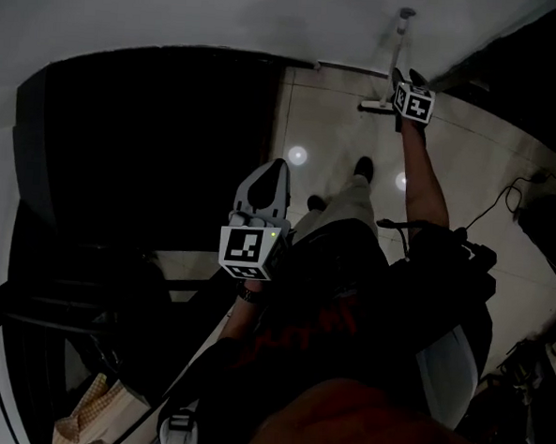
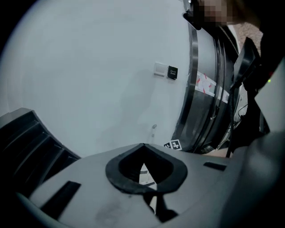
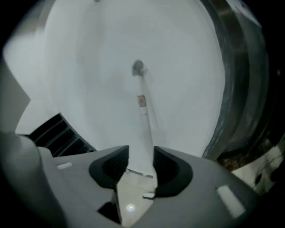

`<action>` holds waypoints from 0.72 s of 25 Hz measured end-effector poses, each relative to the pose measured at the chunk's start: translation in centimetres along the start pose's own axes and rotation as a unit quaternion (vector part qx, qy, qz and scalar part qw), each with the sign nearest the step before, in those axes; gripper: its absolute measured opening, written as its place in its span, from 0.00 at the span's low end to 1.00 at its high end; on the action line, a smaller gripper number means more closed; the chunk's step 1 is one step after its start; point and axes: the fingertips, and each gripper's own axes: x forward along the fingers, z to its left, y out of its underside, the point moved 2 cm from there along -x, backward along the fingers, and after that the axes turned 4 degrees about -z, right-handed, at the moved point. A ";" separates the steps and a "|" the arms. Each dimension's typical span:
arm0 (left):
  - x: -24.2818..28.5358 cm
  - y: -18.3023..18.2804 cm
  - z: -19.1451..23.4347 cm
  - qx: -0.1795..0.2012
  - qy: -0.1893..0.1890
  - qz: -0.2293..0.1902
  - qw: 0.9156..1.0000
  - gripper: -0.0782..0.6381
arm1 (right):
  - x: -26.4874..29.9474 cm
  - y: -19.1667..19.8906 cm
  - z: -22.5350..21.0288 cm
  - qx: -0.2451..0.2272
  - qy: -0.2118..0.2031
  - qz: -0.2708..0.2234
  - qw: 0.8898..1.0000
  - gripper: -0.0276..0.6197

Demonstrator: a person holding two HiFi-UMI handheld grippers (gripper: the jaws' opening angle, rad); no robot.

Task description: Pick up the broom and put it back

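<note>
The broom's white handle leans upright against the white wall, its grey cap at the top. It runs down between the jaws of my right gripper. The jaws stand open: the handle lies close to the right-hand pad, with a clear gap to the left pad. In the head view, the right gripper reaches out to the broom at the wall's foot. My left gripper hangs nearer my body, away from the broom. Its tips meet, with nothing held.
A dark stepped structure fills the left side. A large metal-rimmed round frame stands right of the wall. Cables trail over the tiled floor at the right. The person's legs are below me. A small switch is on the wall.
</note>
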 end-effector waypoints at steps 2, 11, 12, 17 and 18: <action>-0.8 0.4 0.0 -0.003 0.012 -0.004 1.000 0.12 | -5.8 -0.4 2.3 -0.048 0.011 -0.046 0.998 0.10; -11.2 3.9 1.2 0.008 0.091 -0.074 0.993 0.12 | -33.0 -2.0 21.1 -0.091 -0.063 -0.208 0.972 0.05; -12.5 4.8 1.3 0.005 0.093 -0.076 0.993 0.12 | -35.9 -1.6 22.9 -0.096 -0.066 -0.218 0.969 0.05; -17.5 5.8 -0.1 -0.004 0.133 -0.117 0.984 0.12 | -47.4 -0.5 28.8 -0.081 -0.057 -0.251 0.963 0.04; -18.5 5.9 -0.7 -0.003 0.140 -0.121 0.983 0.12 | -49.5 -0.4 29.7 -0.085 -0.054 -0.259 0.961 0.04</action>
